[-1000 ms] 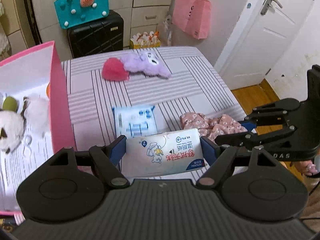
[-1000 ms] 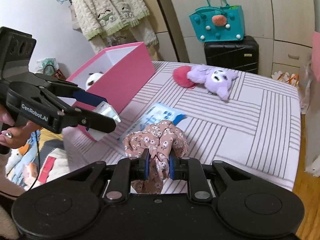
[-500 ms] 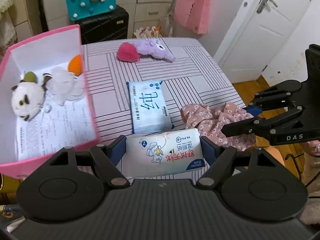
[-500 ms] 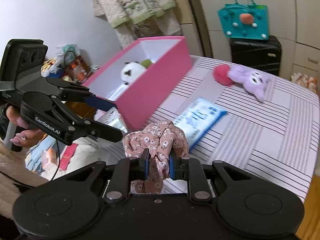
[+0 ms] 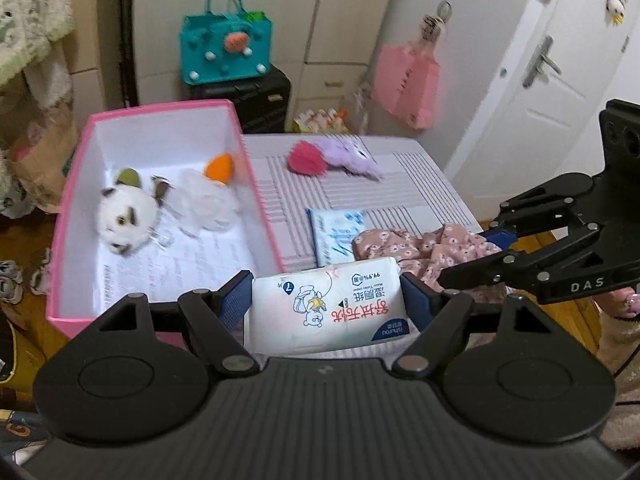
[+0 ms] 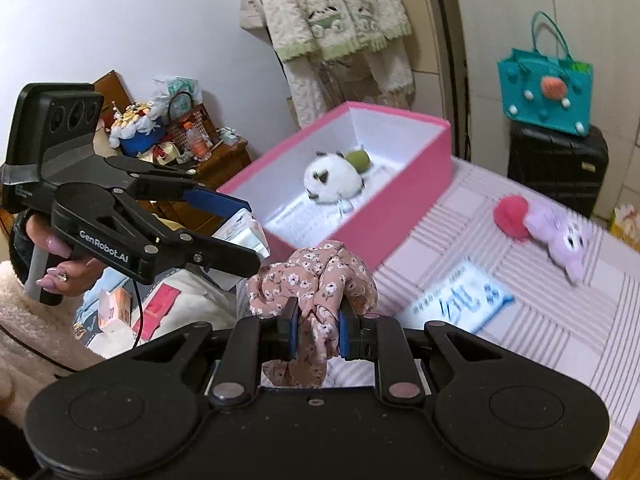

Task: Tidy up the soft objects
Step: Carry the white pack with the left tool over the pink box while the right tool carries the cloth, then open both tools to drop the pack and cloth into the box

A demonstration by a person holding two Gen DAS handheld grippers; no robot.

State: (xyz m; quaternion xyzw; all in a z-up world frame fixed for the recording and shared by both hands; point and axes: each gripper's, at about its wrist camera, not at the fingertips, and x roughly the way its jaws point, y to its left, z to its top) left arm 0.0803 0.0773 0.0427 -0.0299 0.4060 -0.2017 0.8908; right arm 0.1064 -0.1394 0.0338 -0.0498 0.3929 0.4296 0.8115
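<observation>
My left gripper (image 5: 326, 306) is shut on a white wet-wipe pack (image 5: 328, 308), held in the air near the front corner of the pink box (image 5: 264, 220). It also shows in the right wrist view (image 6: 244, 236). My right gripper (image 6: 318, 334) is shut on a pink floral cloth (image 6: 316, 280), which also shows in the left wrist view (image 5: 424, 248). The box holds a white plush (image 5: 124, 212), a white fluffy item (image 5: 204, 200), an orange piece (image 5: 219, 166) and a green piece (image 5: 128, 177). A purple plush (image 5: 352, 156) and a red pompom (image 5: 306, 158) lie on the far table.
A blue tissue pack (image 5: 334, 230) lies on the striped table (image 5: 412, 184) right of the box. A black suitcase (image 5: 248, 96) with a teal bag (image 5: 224, 48) stands behind. A pink bag (image 5: 408, 84) hangs by the white door (image 5: 560, 92). Clutter lies on the floor at left.
Both grippers have risen and swung left toward the pink box with their loads. The box interior now sits nearer the middle of both views.
</observation>
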